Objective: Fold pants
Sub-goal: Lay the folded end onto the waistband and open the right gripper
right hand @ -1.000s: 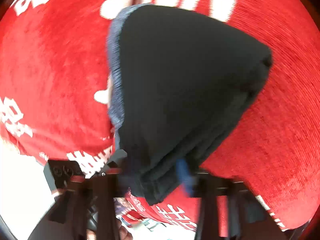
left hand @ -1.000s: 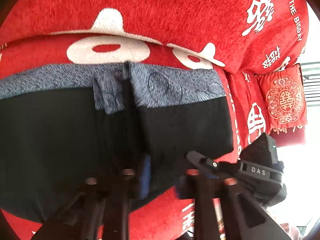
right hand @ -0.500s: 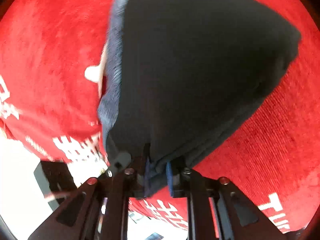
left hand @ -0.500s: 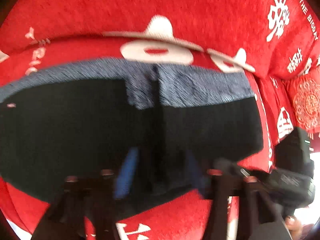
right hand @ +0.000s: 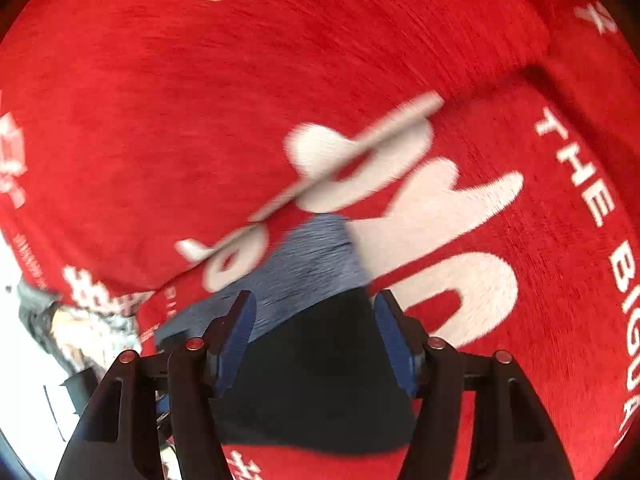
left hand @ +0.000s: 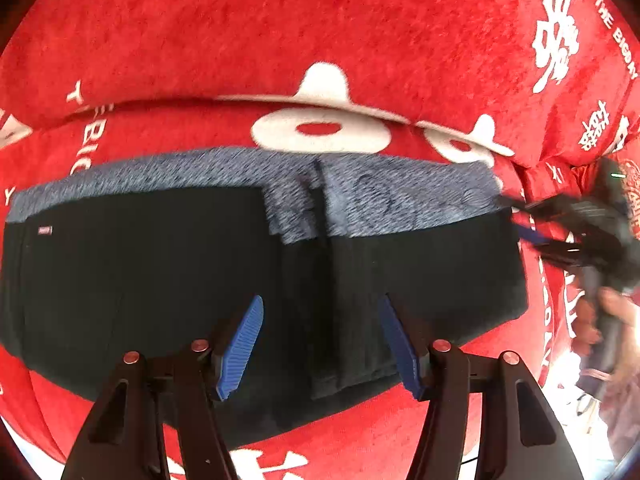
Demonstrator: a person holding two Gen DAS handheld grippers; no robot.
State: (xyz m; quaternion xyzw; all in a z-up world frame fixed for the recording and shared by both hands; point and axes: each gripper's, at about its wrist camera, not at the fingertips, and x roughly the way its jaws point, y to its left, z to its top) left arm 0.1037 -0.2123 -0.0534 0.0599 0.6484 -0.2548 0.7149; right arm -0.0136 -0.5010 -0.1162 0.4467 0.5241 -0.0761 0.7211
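In the left wrist view, we saw the pants lying folded into a flat dark bundle on the red cover, grey waistband at the far edge; our left claw stood released above them, pads apart and gripping nothing; the right claw showed blurred at the bundle's right end. In the right wrist view, the right claw was opening, the pants' corner between its pads but not pressed. We judged the fold laid and let go; what looked left was perhaps a smoothing or one more fold.
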